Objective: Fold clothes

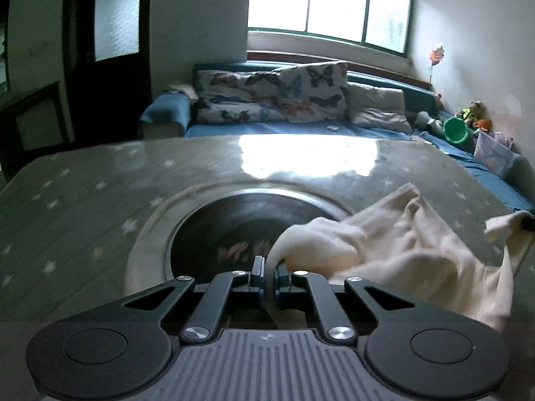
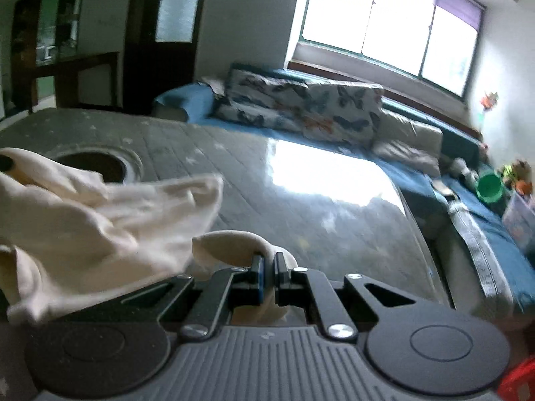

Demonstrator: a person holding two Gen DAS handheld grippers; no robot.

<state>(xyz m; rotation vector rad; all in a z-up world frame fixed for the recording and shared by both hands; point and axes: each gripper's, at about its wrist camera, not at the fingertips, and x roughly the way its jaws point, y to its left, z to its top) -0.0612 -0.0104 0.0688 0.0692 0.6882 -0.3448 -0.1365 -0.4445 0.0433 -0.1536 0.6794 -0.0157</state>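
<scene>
Left wrist: left tongs (image 1: 267,275) clamped on cream garment (image 1: 401,250) edge; cloth bunched, part-lifted over counter (image 1: 100,183) right side. Soft, light, limp.

Right wrist: right tongs (image 2: 270,269) pinching another edge. Best hold: hems, corners.

One crumpled cream fabric garment (image 1: 401,244), two black two-finger grippers (image 1: 269,275) (image 2: 270,275), two butterfly-print cushions (image 1: 314,92), one plain beige cushion (image 1: 379,107), one green plastic bucket (image 1: 456,130).

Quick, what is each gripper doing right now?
Left gripper: shut on the cream cloth.
Right gripper: shut on the same cloth.
</scene>
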